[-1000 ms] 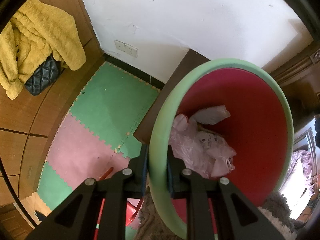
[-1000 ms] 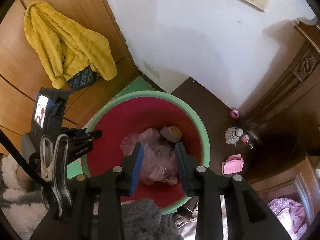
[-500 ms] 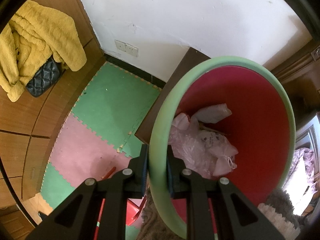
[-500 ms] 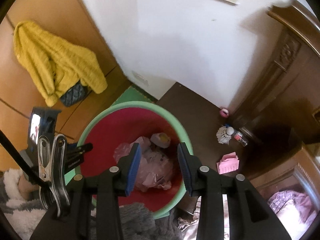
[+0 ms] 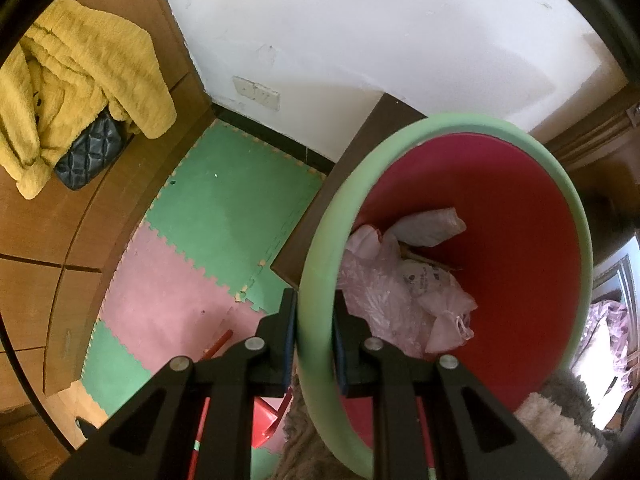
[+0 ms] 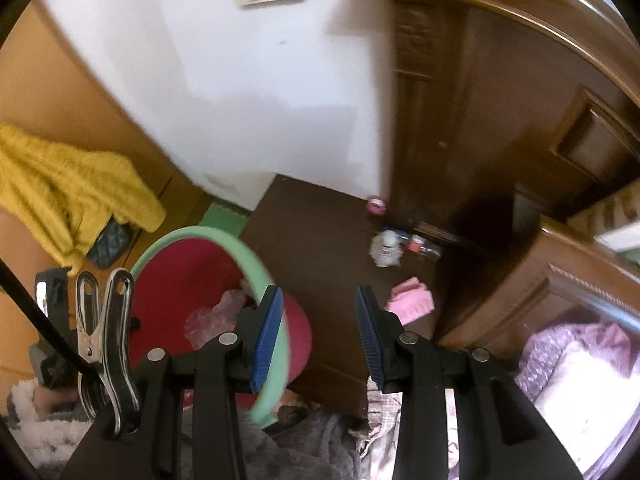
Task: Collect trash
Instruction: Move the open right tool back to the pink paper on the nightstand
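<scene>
My left gripper (image 5: pixel 314 312) is shut on the green rim (image 5: pixel 572 208) of a red bin. Crumpled pink plastic bags and wrappers (image 5: pixel 400 288) lie inside it. In the right wrist view the bin (image 6: pixel 208 236) sits at lower left. My right gripper (image 6: pixel 320 312) is open beside it with nothing between its blue pads, above a dark brown surface (image 6: pixel 320 232). On that surface lie a pink folded paper (image 6: pixel 412 300), a white shuttlecock (image 6: pixel 386 250), a small bottle (image 6: pixel 424 246) and a pink roll (image 6: pixel 377 204).
A yellow garment (image 5: pixel 80 72) and a black quilted bag (image 5: pixel 90 152) hang on a wooden cabinet at left. Green and pink foam mats (image 5: pixel 224 216) cover the floor. A dark wooden wardrobe (image 6: pixel 500 120) stands at right, with bedding (image 6: pixel 580 360) below it.
My right gripper has swung right and rolled, from above the bin's inside to over the brown surface. The left gripper keeps its hold on the rim.
</scene>
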Demonstrator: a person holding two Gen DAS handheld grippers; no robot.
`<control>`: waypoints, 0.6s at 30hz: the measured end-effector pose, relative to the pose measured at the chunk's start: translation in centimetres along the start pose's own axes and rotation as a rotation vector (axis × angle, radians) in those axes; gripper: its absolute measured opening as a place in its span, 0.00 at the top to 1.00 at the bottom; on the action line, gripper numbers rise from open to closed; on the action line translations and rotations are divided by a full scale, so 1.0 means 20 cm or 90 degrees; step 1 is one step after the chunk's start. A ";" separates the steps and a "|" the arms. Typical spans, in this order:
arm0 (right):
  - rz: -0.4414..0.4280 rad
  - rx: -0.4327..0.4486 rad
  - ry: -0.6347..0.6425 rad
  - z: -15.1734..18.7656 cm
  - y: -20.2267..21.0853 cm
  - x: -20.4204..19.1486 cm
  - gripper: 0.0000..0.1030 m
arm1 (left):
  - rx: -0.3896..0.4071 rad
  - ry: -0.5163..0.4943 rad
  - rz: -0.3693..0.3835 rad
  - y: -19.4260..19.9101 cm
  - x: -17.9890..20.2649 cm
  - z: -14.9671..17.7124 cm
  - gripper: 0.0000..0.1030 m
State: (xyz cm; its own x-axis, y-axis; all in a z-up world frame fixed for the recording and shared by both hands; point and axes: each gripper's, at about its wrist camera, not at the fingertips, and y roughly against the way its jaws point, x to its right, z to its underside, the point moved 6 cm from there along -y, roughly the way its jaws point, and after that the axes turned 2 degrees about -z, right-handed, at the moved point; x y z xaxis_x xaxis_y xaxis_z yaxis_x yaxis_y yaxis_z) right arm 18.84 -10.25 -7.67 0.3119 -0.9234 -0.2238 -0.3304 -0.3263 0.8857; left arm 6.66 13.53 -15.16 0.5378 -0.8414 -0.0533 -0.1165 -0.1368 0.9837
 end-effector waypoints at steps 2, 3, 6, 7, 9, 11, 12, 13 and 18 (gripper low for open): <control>0.006 0.007 -0.022 0.00 0.02 0.06 0.62 | -0.003 0.006 0.001 0.00 0.00 0.00 0.84; 0.007 0.009 -0.029 0.00 0.02 0.08 0.62 | -0.005 0.010 0.001 0.00 -0.01 -0.01 0.84; 0.010 0.010 -0.045 0.00 0.02 0.13 0.62 | -0.008 0.015 -0.004 0.00 -0.01 -0.02 0.84; 0.012 0.009 -0.047 0.01 0.01 0.15 0.62 | -0.009 0.015 -0.007 0.00 -0.01 -0.02 0.84; 0.016 0.008 -0.050 0.01 0.01 0.18 0.62 | -0.009 0.015 -0.011 0.00 0.00 -0.02 0.83; 0.023 0.003 -0.054 0.01 -0.01 0.21 0.62 | -0.009 0.016 -0.012 -0.01 0.00 -0.02 0.83; 0.027 0.000 -0.057 0.02 -0.02 0.22 0.62 | -0.009 0.017 -0.012 -0.01 0.00 -0.02 0.83; 0.030 -0.005 -0.060 0.02 -0.04 0.25 0.62 | -0.009 0.018 -0.013 -0.01 0.01 -0.02 0.83; 0.036 -0.038 -0.085 0.09 -0.16 0.36 0.62 | -0.010 0.016 -0.019 0.00 0.01 -0.01 0.83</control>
State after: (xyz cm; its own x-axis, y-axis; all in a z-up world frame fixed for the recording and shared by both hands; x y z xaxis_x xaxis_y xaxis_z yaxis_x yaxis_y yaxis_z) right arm 20.48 -16.23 -12.85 0.1719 -0.9599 -0.2214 -0.2889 -0.2640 0.9202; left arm 7.02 13.48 -15.17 0.5619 -0.8234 -0.0790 -0.0869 -0.1538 0.9843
